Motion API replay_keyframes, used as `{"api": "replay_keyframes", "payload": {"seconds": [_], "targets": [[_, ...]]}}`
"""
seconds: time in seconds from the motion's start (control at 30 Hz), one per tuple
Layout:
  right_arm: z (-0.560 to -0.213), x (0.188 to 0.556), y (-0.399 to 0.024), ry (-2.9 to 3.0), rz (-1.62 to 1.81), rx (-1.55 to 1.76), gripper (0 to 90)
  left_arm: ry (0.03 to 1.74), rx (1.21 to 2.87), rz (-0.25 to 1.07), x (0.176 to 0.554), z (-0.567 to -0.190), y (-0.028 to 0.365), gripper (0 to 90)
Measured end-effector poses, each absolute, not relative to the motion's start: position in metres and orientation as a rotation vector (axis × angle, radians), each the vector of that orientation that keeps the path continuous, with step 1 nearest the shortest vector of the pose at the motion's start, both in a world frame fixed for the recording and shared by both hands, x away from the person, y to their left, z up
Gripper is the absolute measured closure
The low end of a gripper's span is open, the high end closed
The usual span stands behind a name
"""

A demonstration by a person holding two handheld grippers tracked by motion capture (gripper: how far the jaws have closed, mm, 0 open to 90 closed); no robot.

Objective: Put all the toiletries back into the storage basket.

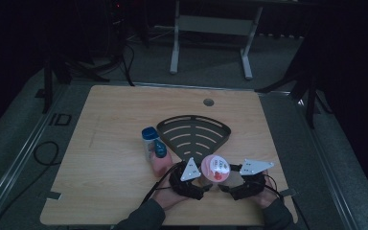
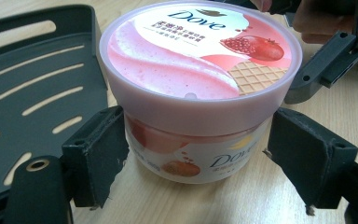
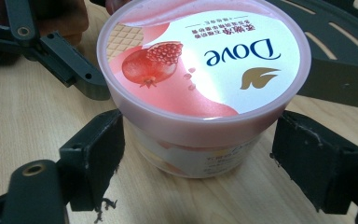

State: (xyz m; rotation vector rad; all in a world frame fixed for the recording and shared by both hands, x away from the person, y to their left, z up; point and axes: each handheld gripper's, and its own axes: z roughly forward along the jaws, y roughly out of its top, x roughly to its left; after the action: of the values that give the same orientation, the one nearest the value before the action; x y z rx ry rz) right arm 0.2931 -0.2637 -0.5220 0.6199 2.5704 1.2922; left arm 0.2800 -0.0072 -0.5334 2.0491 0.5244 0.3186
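Tub: pink-lidded Dove tub (image 1: 215, 168) stood upright on the bench (image 1: 105, 143), near my edge, just in front of the tip of the black slotted tray (image 1: 194, 129).
Lid: seated flat on the tub, label up; no tilt or gap that I could see.
Left hand-held gripper (image 2: 193, 158): jaws apart, one on each side of the tub body below the lid. The left pad (image 2: 98, 154) sat at the wall, touching or a hair off, I could not tell; the right pad looked just clear.
Right hand-held gripper (image 3: 196, 161): came at the tub from the opposite side, jaws apart and straddling the body under the lid rim. Both pads (image 3: 95, 158) stood close to the wall, not pressed on it.
Other items: a blue-capped bottle (image 1: 149, 139) and a pink bottle with a blue cap (image 1: 161, 160) lay just left of the tub, beside the tray; not touched.
Done so far: both tools brought in and lined up on the tub; nothing gripped.
Left to do, as I judged: close one pair on the body, then deal with the lid or lift the tub toward the tray. Tub not yet off the bench.
Risk: smooth round wall, a loose squeeze could let it spin.
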Motion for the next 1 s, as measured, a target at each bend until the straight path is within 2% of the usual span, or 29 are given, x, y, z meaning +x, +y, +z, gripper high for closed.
{"api": "replay_keyframes", "payload": {"seconds": [1.0], "targets": [[-0.49, 0.323, -0.274, 2.563, 1.286, 0.539, 16.8, 0.56, 1.997, 0.394, 0.299, -0.509, -0.021, 18.2]]}}
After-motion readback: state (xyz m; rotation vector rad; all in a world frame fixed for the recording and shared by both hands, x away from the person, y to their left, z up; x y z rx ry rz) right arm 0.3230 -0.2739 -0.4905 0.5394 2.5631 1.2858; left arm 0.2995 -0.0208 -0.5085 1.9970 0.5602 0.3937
